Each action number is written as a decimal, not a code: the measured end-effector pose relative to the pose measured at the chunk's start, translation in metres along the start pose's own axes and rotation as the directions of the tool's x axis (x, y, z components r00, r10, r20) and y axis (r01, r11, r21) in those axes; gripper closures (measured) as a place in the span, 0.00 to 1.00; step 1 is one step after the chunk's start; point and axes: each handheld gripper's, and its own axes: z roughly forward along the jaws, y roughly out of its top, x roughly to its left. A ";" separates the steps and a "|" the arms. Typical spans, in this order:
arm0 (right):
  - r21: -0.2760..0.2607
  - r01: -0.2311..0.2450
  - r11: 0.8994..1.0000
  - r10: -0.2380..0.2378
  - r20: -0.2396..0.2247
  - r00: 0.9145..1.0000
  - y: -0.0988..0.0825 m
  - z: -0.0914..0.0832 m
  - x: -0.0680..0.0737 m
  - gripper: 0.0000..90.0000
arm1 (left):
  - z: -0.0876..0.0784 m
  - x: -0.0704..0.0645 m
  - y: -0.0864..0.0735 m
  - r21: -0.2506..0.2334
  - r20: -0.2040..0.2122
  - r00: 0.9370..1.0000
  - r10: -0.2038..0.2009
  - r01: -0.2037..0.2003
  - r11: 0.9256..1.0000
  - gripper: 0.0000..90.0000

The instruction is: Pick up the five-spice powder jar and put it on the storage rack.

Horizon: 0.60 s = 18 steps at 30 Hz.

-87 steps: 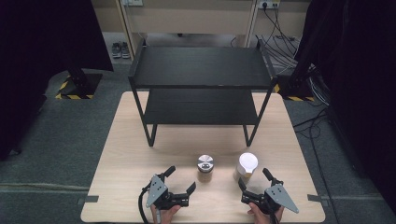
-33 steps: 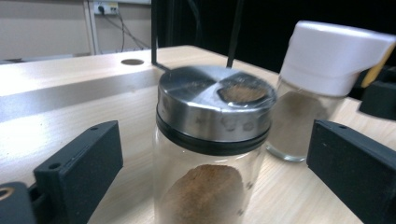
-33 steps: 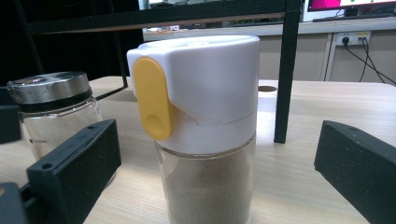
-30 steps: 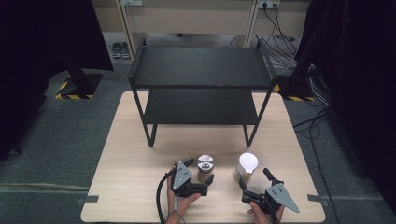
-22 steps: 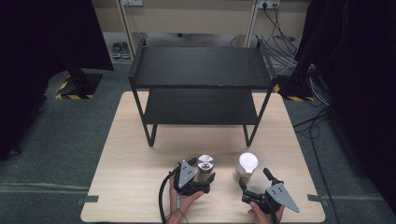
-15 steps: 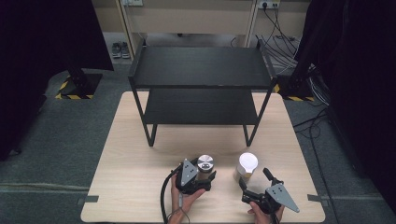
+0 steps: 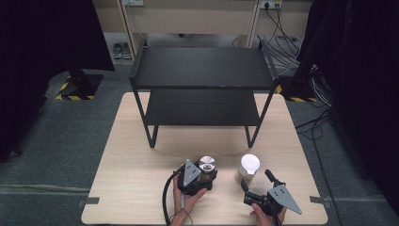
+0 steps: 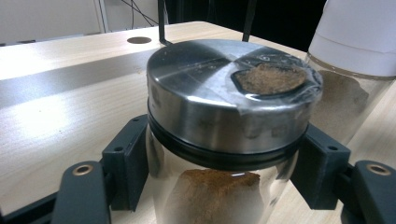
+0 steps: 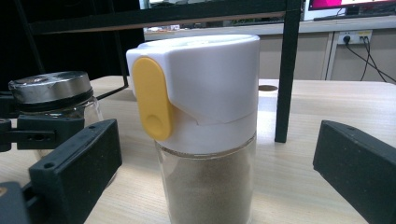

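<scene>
A glass jar with a steel lid (image 7: pixel 207 165) stands on the table's front middle, holding brown powder. My left gripper (image 7: pixel 203 176) has just been closing and is now shut on it. In the left gripper view both pads (image 8: pixel 126 156) press the glass just under the lid of the jar (image 8: pixel 224 93). A white-lidded jar (image 7: pixel 249 165) with a yellow tab stands to the right. My right gripper (image 7: pixel 256 181) is open just in front of it. In the right gripper view this jar (image 9: pixel 205 93) stands between the wide jaws, untouched.
A black two-tier metal rack (image 7: pixel 202 70) stands on the far half of the wooden table (image 7: pixel 136 141); one leg (image 9: pixel 286 70) rises just behind the white-lidded jar. Cables and shoes lie on the floor beyond.
My left gripper moved forward to the steel-lidded jar and its jaws came together on the glass. The right gripper and the white-lidded jar stayed put.
</scene>
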 end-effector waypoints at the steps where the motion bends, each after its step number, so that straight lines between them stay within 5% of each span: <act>1: 0.000 -0.001 1.000 0.001 0.000 1.000 0.000 0.000 0.000 0.01 | 0.000 0.001 0.000 0.001 0.001 1.000 -0.002 0.002 1.000 0.33; 18: 0.001 -0.002 1.000 0.002 0.001 1.000 0.000 0.000 0.000 0.01 | -0.014 0.015 0.000 -0.052 0.054 0.997 -0.046 0.049 0.997 0.34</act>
